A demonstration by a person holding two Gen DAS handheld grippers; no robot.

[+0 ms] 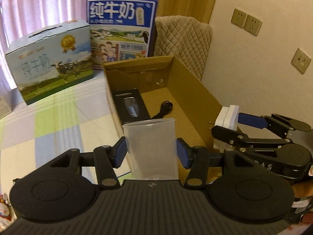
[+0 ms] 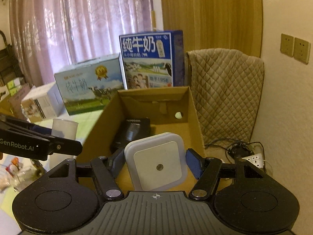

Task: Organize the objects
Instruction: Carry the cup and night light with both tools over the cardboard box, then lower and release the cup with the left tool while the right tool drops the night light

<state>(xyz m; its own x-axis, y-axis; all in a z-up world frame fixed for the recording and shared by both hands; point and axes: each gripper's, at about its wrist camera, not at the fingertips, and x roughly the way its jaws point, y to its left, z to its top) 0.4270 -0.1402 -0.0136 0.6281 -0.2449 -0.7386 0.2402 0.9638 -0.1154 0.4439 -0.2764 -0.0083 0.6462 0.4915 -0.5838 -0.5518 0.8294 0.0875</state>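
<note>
Frosted plastic cup (image 1: pixel 151 148) pinched in left jaws — right jaws clamp white night-light (image 2: pixel 156 161).

cup (image 1: pixel 151 146) base: hidden behind gripper body | black box (image 2: pixel 133 135): label unreadable, partly behind night light (image 2: pixel 156 162)

Your left gripper (image 1: pixel 151 152): black, with blue pads (image 1: pixel 121 150).
Your cup (image 1: pixel 151 146): frosted, translucent white.
Your right gripper (image 2: pixel 155 161): black, blue pads (image 2: pixel 192 161).
Your night light (image 2: pixel 156 161): white, with a small grey dot at its centre.
Your cardboard box (image 1: pixel 195 98): plain brown.
Small box (image 1: pixel 130 104) inside it: black.
Cable (image 1: pixel 163 108): black.
Tall milk carton (image 1: pixel 121 29): blue and white, with a pasture picture.
Low milk carton (image 1: pixel 52 60): pale blue over green, with a gold medal.
Cloth (image 1: pixel 58 121): checked in pale green, yellow and lilac.
Curtain (image 2: pixel 78 25): pink.
Quilted cover (image 2: pixel 227 90): beige, in a diamond pattern.
</note>
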